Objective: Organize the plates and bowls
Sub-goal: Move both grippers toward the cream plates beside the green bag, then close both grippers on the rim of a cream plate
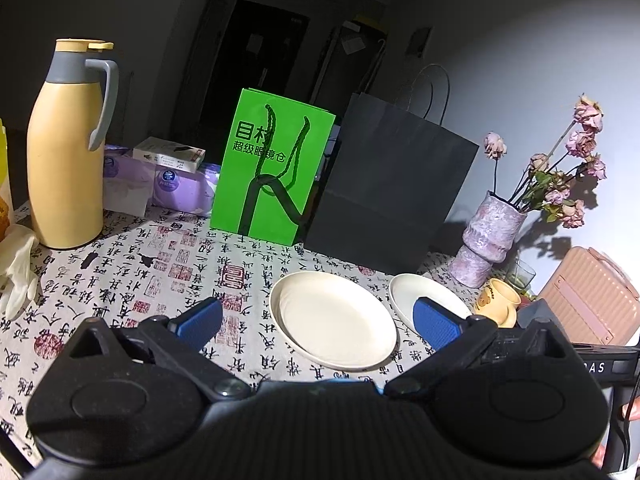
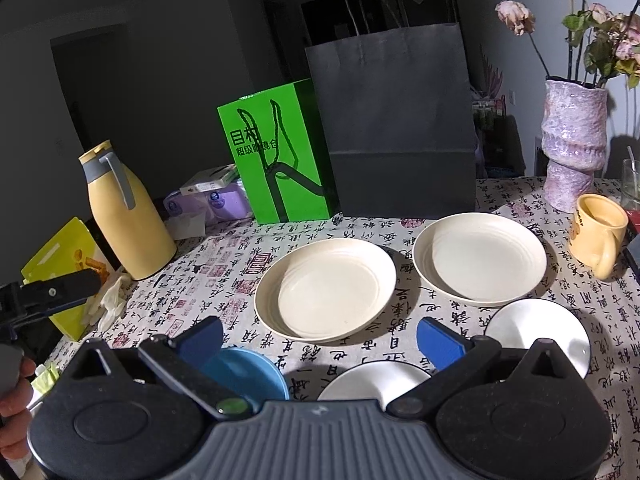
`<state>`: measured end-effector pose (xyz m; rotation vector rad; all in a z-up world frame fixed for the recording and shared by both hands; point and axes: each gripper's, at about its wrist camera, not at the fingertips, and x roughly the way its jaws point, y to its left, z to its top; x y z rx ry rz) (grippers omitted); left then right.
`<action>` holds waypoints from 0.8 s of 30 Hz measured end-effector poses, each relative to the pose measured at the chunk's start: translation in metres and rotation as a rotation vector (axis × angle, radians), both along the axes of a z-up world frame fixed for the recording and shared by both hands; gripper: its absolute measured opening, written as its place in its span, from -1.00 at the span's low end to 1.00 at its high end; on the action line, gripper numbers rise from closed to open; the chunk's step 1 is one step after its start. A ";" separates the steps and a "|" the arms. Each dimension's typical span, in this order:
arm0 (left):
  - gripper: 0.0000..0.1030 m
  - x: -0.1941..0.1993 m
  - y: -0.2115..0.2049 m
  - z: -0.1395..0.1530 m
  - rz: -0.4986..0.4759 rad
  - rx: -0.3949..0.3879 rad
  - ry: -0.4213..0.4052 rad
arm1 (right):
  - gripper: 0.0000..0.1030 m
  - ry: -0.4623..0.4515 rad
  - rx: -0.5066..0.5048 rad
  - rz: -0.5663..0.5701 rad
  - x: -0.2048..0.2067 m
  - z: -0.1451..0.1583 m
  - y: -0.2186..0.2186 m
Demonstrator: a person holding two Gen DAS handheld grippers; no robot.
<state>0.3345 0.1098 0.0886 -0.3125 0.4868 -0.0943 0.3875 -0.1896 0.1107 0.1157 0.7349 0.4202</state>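
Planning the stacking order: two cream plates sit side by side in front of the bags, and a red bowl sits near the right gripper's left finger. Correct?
Not quite. The bowl by the right gripper is blue, not red, as the right wrist view shows. The rest holds: the two cream plates sit side by side in front of the bags.

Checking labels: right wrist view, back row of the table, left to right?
Yellow snack bag → yellow thermos → purple tissue packs → green bag → black paper bag → purple vase → yellow mug.
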 end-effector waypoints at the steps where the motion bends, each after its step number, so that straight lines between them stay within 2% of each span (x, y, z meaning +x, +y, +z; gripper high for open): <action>1: 1.00 0.003 0.001 0.001 0.000 -0.004 0.004 | 1.00 0.005 0.001 0.001 0.003 0.000 0.001; 7: 1.00 0.027 0.011 0.001 -0.007 -0.052 0.045 | 1.00 0.033 -0.006 -0.004 0.022 0.002 0.012; 24: 1.00 0.100 0.028 -0.009 -0.016 -0.084 0.142 | 1.00 0.113 -0.052 -0.064 0.087 -0.012 0.039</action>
